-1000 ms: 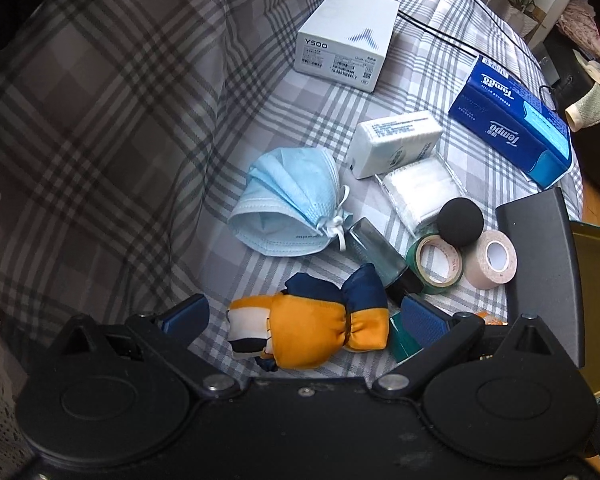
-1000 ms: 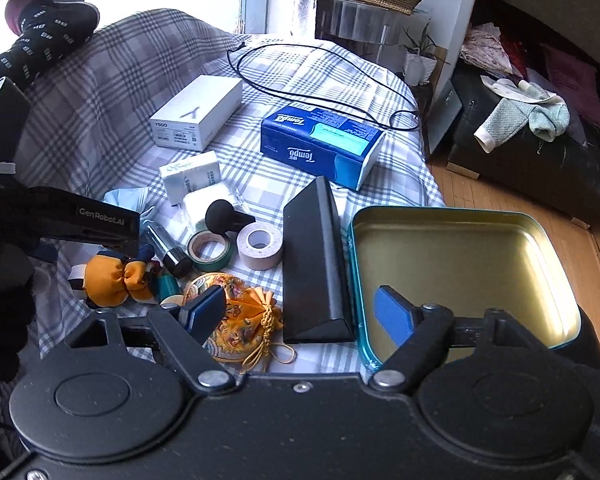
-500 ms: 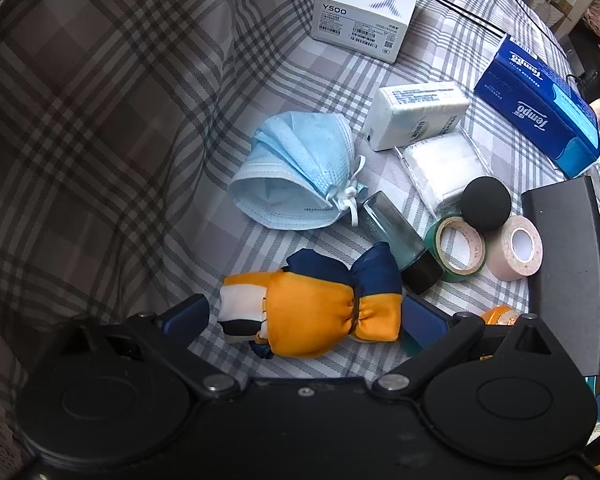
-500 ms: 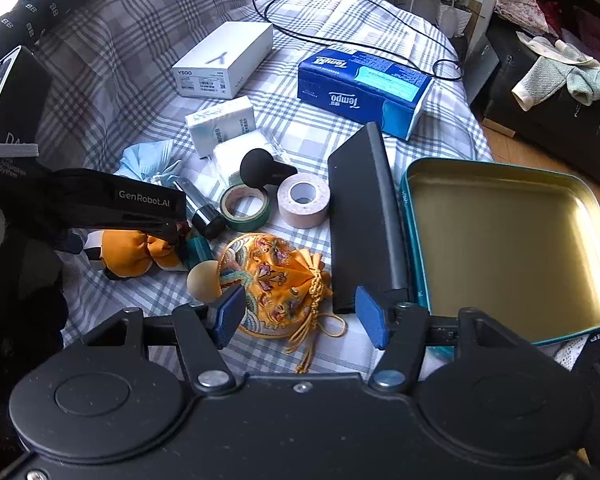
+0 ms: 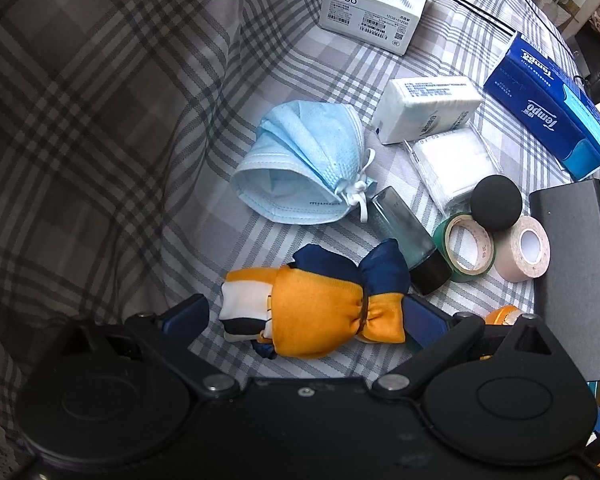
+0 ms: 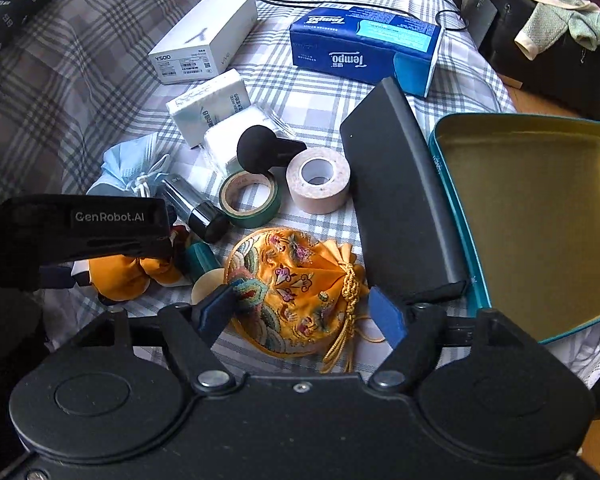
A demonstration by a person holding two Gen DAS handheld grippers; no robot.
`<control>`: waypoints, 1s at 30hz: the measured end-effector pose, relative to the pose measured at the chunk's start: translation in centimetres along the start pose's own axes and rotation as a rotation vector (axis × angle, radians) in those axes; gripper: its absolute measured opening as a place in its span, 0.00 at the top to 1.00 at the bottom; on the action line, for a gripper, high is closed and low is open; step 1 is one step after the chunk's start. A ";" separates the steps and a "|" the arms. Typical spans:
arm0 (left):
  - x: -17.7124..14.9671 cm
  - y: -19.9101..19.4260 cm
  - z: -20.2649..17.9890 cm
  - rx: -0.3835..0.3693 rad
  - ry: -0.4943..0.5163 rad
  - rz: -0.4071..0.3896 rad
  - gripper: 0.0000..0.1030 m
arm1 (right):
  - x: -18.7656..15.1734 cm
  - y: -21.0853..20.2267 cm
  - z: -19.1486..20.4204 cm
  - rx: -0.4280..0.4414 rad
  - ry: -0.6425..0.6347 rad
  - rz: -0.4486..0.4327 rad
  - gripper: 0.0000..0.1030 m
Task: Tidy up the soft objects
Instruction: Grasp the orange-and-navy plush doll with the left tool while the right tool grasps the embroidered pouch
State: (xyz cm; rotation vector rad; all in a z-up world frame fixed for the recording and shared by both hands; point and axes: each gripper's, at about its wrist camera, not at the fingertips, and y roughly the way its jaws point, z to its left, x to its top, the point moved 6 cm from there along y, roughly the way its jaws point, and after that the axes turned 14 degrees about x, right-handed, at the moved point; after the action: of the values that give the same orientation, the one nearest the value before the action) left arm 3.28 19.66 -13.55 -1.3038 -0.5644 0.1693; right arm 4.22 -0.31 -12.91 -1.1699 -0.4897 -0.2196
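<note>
Gold and bare, the tin (image 6: 540,216) at the right edge of the plaid cloth (image 5: 100,120) held nothing, so by my reading the sorting had hardly begun: every soft thing lay out on the cloth. The orange plush toy (image 5: 320,312) sat near the front edge, the embroidered pouch (image 6: 296,292) just beside the black case (image 6: 400,200) that bordered the tin, and the blue face mask (image 5: 304,176) further back towards the middle (with two tape rolls, a dark bottle and boxes scattered around, none of them soft).

The left gripper (image 5: 308,320) was lowered over the plush toy, its jaws spread wide on either side of it; the right-hand pad looked to be touching the toy's tail end, the other stood apart, and nothing was gripped. The right gripper (image 6: 304,312) hung low over the pouch, tilted down at it, jaws parted around it, one pad at its left edge, not closed on it.
</note>
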 end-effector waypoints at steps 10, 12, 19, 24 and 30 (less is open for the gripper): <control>0.0 0.3 0.1 -0.002 -0.011 0.010 0.00 | -0.2 1.9 -1.1 0.016 0.100 0.022 0.19; 0.1 0.4 0.0 -0.004 -0.015 0.009 0.00 | -0.2 1.9 -1.4 0.034 0.126 0.017 0.19; 0.1 0.6 0.5 -0.011 -0.031 0.019 0.00 | -0.6 1.1 -0.3 0.064 0.066 -0.001 0.35; -0.1 1.5 0.7 -0.027 -0.049 0.057 0.00 | -1.3 0.2 0.8 0.059 -0.013 -0.013 0.35; -0.3 2.8 0.0 -0.012 -0.033 0.079 0.00 | -1.5 -1.0 1.1 0.076 -0.032 -0.039 0.36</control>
State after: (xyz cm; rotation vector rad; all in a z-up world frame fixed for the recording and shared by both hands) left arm 3.55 20.29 -16.24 -1.3375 -0.5435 0.2535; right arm 2.17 0.21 -12.48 -1.0919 -0.5445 -0.2145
